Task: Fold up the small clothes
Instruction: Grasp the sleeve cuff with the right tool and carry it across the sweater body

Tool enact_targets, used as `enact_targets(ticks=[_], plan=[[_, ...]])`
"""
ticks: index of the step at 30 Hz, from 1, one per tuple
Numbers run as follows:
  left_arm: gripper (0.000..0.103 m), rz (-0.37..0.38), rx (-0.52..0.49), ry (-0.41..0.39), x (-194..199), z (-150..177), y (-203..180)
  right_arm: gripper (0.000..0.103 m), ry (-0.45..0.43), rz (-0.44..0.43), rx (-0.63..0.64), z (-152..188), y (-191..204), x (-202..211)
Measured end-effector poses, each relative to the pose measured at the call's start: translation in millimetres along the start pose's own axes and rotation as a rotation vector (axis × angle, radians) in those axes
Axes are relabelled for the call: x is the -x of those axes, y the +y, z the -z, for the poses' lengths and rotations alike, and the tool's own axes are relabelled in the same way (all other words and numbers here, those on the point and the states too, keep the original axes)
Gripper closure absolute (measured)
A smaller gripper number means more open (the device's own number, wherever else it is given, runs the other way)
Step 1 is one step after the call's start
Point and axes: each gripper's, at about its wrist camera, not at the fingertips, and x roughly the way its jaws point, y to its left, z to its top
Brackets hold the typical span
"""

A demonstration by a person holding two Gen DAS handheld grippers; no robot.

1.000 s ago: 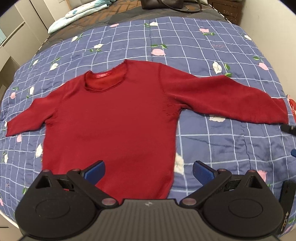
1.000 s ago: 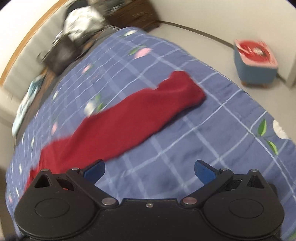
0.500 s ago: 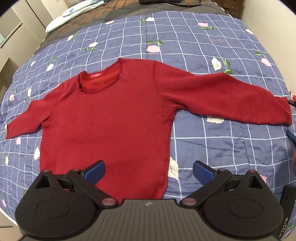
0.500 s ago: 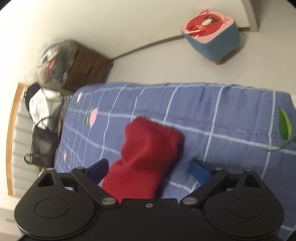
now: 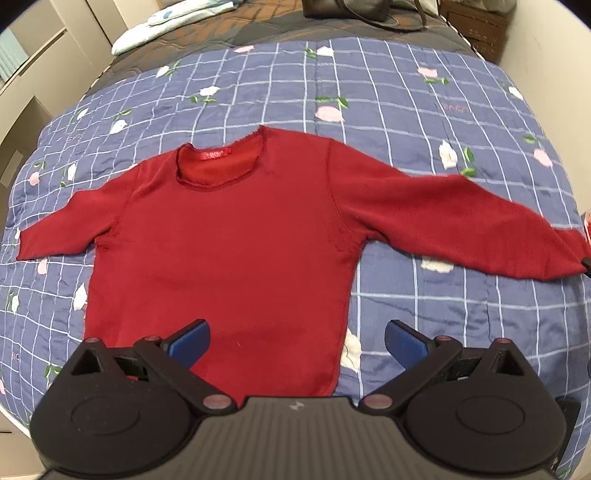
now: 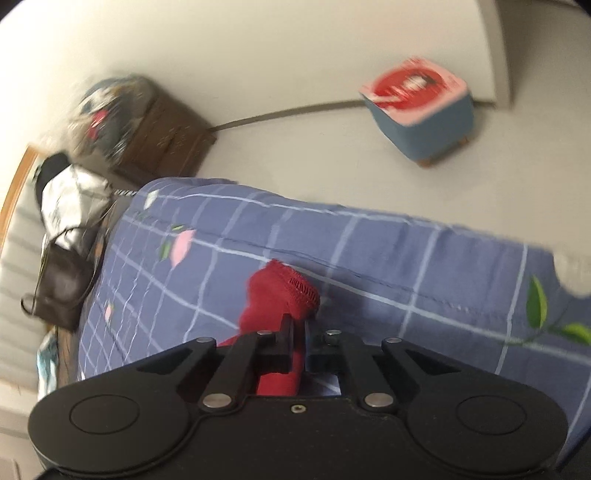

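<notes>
Left wrist view: we find a red sweater [image 5: 229, 254] lying flat and front-up on a bed covered by a blue checked quilt [image 5: 406, 114] printed with flowers. Both sleeves are stretched out to the sides; the neckline points to the far end of the bed, and a red label shows inside the collar. The hem lies nearest the camera. We note the left claw [image 5: 295, 338] with its blue-padded fingers spread wide, holding nothing, positioned over the hem region; one pad sits over the red cloth and the other over bare quilt. We cannot tell whether the pads touch the fabric. A dark handbag [image 5: 343, 7] rests at the far end of the bed, and a pale pillow [image 5: 166, 22] lies toward the far left corner.

Right wrist view: we record the right claw [image 6: 299, 332] pressed together on the cuff of the sweater's sleeve [image 6: 280, 291], near the edge of the bed. The stitched cuff edge stands up just beyond the fingertips, with the rest of the sleeve bunched behind it. Beyond the bed edge we see a pale floor, a blue stool with a red and pink top [image 6: 421, 110], and a brown wooden cabinet [image 6: 166, 140]. This view is somewhat blurred.
</notes>
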Motion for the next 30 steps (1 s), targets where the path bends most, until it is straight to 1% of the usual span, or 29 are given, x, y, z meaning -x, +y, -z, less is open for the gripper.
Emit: enact_targets(ticks=[7, 11, 15, 18, 22, 27, 30], plan=[[0.000, 0.016, 0.037, -0.040, 10, -7, 21, 0.099, -0.052, -0.027, 0.238, 6, 49, 35], [0.000, 0.007, 0.074, -0.049, 4, -10, 43, 0.099, -0.079, -0.053, 0.382, 20, 81, 52], [0.000, 0.011, 0.120, -0.057, -5, -14, 72, 0.099, -0.105, -0.099, 0.534, 39, 119, 69], [0.000, 0.032, 0.163, -0.061, -10, -17, 100, 0.099, -0.121, -0.126, 0.636, 62, 153, 83], [0.000, 0.060, 0.188, -0.073, -9, -21, 139, 0.100, -0.139, -0.167, 0.734, 98, 199, 105], [0.000, 0.077, 0.206, -0.076, -10, -23, 194, 0.100, -0.150, -0.240, 0.875, 162, 263, 128], [0.000, 0.068, 0.218, -0.077, -13, -23, 227, 0.100, -0.135, -0.289, 0.947, 213, 300, 135]])
